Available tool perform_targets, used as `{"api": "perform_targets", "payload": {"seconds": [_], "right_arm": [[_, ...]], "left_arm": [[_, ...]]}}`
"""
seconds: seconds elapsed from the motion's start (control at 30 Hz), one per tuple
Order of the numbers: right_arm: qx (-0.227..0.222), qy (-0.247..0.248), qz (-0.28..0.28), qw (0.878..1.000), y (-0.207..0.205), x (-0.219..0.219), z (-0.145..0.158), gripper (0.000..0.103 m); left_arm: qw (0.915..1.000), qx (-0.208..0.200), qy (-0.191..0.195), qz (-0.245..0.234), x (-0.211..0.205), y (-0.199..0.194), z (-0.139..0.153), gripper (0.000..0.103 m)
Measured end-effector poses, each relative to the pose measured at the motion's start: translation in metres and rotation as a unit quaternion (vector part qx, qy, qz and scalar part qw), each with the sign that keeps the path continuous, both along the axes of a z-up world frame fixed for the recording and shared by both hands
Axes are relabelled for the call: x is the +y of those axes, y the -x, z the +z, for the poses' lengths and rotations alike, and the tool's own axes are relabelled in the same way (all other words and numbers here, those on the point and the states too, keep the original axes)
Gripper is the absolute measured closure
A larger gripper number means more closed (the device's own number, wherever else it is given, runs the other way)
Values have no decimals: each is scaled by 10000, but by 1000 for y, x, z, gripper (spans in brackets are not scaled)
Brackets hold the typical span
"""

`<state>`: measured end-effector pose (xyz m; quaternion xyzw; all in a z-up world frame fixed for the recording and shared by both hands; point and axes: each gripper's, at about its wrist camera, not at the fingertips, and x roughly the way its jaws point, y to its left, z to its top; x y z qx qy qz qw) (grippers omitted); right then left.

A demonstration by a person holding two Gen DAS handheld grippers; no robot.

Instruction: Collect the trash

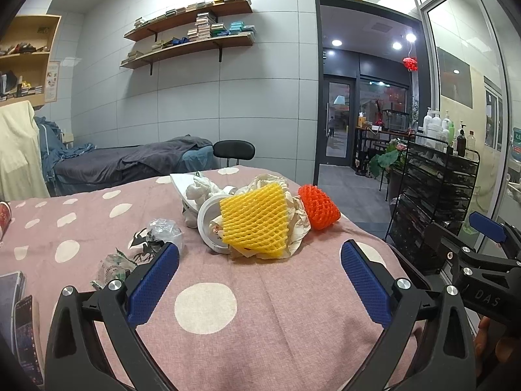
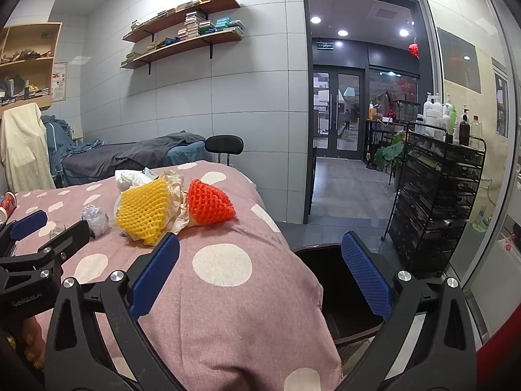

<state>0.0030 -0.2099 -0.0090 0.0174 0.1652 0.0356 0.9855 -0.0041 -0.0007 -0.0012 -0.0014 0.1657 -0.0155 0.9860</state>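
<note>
A heap of trash sits mid-table on a pink polka-dot cloth (image 1: 97,215): a yellow foam net (image 1: 255,220) draped over crumpled paper (image 1: 299,218), an orange foam net (image 1: 319,207) touching its right side, a white cup (image 1: 206,220) and wadded tissue (image 1: 198,192) behind. Crinkled clear wrappers (image 1: 159,233) lie to the left. The left gripper (image 1: 260,268) hovers near the heap, jaws spread and empty; the right gripper (image 2: 260,260) is likewise released, above the table edge and a dark bin (image 2: 329,280) just beside the table.

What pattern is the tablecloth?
Pink tablecloth with large white polka dots, clearest in the left wrist view.
</note>
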Motion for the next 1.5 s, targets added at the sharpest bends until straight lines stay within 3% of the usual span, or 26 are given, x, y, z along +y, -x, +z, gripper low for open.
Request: {"api": "perform_targets", "payload": {"seconds": [1.5], "right_arm": [[57,-11,70,10000,-4,5,2,5]], "left_arm": [[10000,47,13,37,5,-2,-3,6]]}}
